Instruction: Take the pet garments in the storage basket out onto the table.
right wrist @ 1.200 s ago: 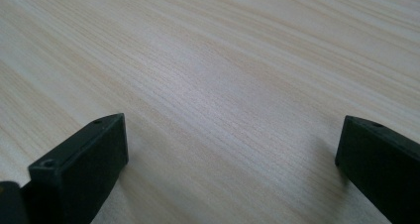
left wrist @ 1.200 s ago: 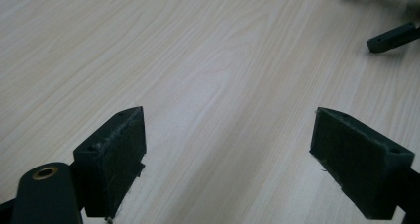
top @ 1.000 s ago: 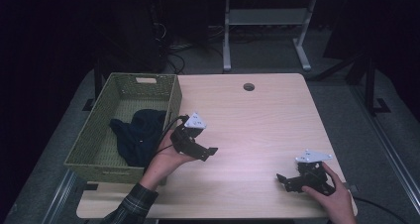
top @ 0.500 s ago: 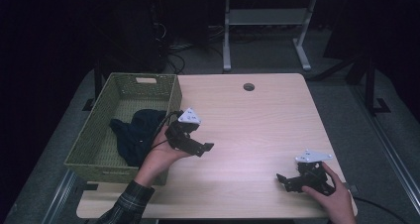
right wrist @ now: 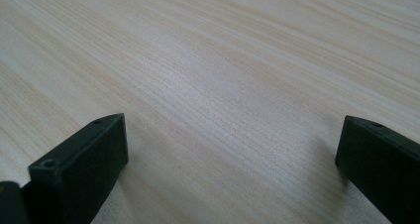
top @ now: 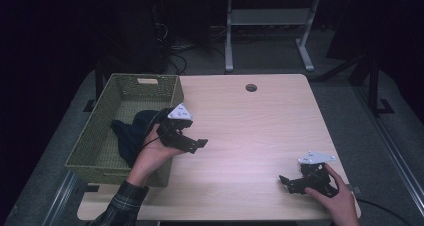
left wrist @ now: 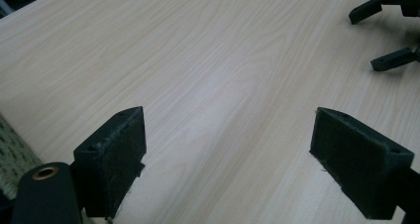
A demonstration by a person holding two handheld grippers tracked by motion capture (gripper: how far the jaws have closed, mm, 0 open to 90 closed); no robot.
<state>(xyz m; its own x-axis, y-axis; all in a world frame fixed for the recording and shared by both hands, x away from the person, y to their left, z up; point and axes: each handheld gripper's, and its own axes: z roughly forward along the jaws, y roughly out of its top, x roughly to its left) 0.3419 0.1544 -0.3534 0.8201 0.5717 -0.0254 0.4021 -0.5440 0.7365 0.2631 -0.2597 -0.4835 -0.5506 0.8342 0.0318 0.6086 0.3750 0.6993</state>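
Note:
A person's left hand holds my left gripper point(top: 192, 136) above the table, just right of a green woven basket point(top: 100, 173). Its jaws stand wide open with nothing between them, seen over bare wood in the left gripper view point(left wrist: 228, 149). A dark cloth point(top: 135, 136) lies bunched inside the basket, partly hidden by the hand. My right gripper point(top: 287, 183) rests low near the table's front right, held by the right hand. It is open and empty over the wood in the right gripper view point(right wrist: 233, 154). Its fingers point(left wrist: 393, 59) show far off in the left gripper view.
The light wooden table point(top: 250, 131) has a round cable hole point(top: 251, 87) near its far edge. A corner of the basket point(left wrist: 12, 149) shows at the left of the left gripper view. Behind the table stand a white desk frame point(top: 270, 21) and cables on a dark floor.
My left gripper has drifted a little left and farther back, toward the basket's right edge. The right gripper has stayed where it was.

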